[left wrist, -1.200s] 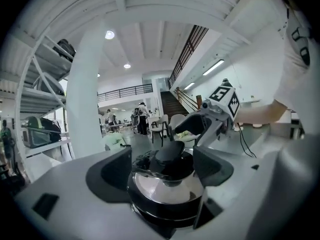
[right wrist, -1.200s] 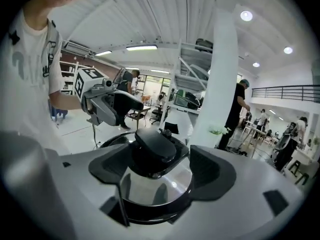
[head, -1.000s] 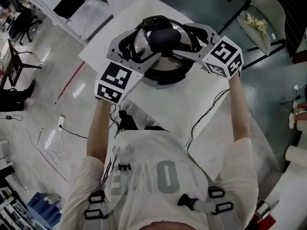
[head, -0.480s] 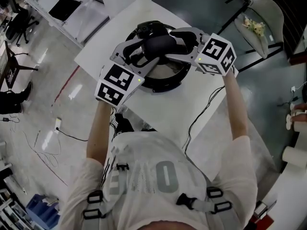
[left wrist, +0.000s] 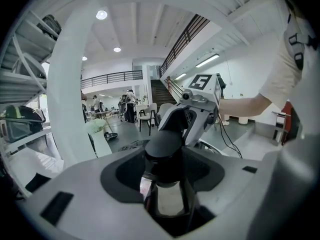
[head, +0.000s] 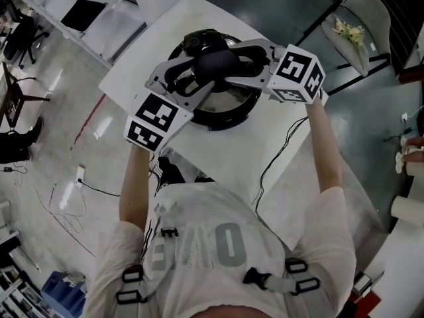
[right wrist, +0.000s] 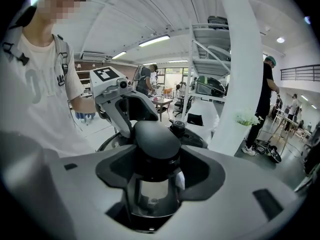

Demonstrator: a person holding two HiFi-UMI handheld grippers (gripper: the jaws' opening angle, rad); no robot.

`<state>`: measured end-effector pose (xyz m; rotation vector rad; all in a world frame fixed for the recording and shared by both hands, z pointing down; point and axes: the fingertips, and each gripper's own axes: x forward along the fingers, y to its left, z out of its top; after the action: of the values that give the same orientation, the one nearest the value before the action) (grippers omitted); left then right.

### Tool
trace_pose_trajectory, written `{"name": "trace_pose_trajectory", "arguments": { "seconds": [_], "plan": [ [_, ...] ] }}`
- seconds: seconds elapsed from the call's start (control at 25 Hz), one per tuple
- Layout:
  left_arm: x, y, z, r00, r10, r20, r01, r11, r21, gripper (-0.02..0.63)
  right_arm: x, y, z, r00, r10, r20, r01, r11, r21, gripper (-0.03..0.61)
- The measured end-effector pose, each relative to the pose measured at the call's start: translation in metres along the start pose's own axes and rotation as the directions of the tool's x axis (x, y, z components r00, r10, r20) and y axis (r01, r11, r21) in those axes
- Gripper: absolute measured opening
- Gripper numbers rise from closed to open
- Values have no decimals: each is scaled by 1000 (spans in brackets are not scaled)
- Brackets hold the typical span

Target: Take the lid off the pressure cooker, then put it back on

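A steel pressure cooker (head: 222, 105) with a black rim stands on a white table (head: 225, 158). Its lid carries a black knob (head: 215, 63), also seen as the dark knob (left wrist: 167, 144) and the dark knob (right wrist: 155, 139). My left gripper (head: 197, 73) reaches in from the left and my right gripper (head: 237, 68) from the right, facing each other. Both sets of jaws have just been closing with the knob between them, and their dark pads now lie against it. The lid sits on the pot.
A small black valve (head: 199, 42) stands on the lid behind the knob. A black cable (head: 278, 158) runs off the table's near edge. A chair (head: 358, 32) stands at the far right, and a white shelf with a dark pad (head: 89, 8) is at the far left.
Both grippers have drawn in over the lid and their jaws have narrowed around the knob. The left one has dropped slightly. The cooker and lid have stayed in place.
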<state>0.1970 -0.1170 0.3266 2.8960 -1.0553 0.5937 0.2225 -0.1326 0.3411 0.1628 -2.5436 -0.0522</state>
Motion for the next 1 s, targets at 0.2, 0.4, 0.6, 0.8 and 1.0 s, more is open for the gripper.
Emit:
{"name": "trace_pose_trajectory", "arguments": {
  "seconds": [0.2,0.4,0.6,0.8,1.0],
  "plan": [
    [-3,4,-3,997,-73,-8,73,997,19,233,1,1,1,999,-50,-11,50,999,9,262],
    [-4,8,-4,985,-174,-13,175,984,44,233,3,2,3,994,-107,-24,108,993,41,256],
    [-4,11,-5,941,-337,-28,338,939,66,233,-1,9,2,975,-217,-40,220,969,115,242],
    [4,12,0,853,-515,-85,522,844,125,233,-9,9,0,938,-341,-60,346,917,198,238],
    [14,10,3,704,-697,-137,710,691,133,241,-14,6,-2,877,-460,-136,480,844,239,232]
  ]
}}
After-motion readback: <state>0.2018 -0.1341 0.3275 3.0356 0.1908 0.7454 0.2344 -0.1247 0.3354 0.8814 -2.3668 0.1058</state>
